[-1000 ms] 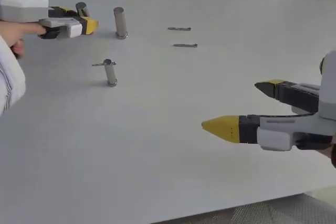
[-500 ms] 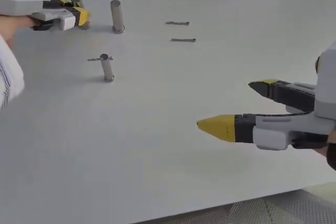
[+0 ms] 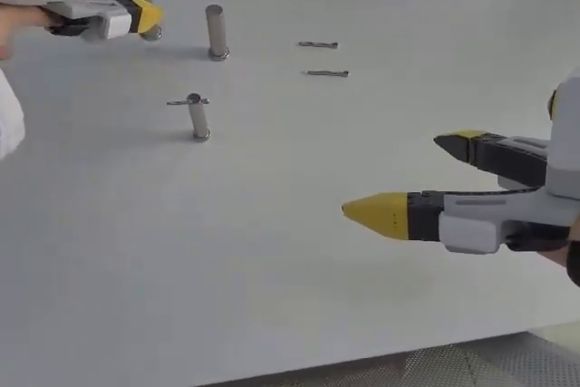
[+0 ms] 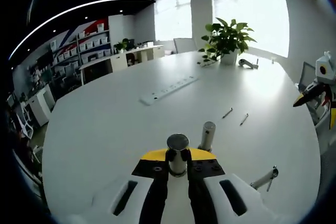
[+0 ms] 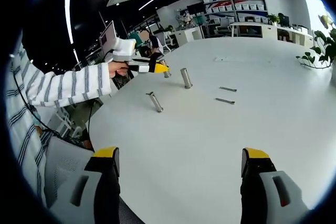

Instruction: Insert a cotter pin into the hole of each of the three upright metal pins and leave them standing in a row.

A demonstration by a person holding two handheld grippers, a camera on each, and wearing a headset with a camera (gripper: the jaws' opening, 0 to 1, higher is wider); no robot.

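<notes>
The left claw [image 4: 178, 162] is closed on the leftmost metal pin [image 4: 178, 145], gripping it just below its flat top, and I judge the main risk sits there; a smooth round shaft between two narrow jaws may twist or tip if the hand rolls, so its cross hole could face away from an incoming cotter pin, or the pin could topple on release; a sideways sweep could also knock the middle metal pin [image 3: 215, 32], which stands just beside it. The right claw [image 3: 391, 176] hangs wide open and empty over the near part of the worktop [image 3: 272, 296], well apart from the two loose cotter pins [image 3: 318, 44]; thin wire lying flat on a bare surface is probably hard to pinch and may skid away. All three metal pins stand upright, long axes vertical, flanged ends down on the worktop; the nearer metal pin [image 3: 196, 120] carries a fitted cotter pin [image 3: 186, 101] crosswise near its top, and stands out of line with the other two; the loose ones lie flat, side by side, long axes roughly left to right in the head view.
</notes>
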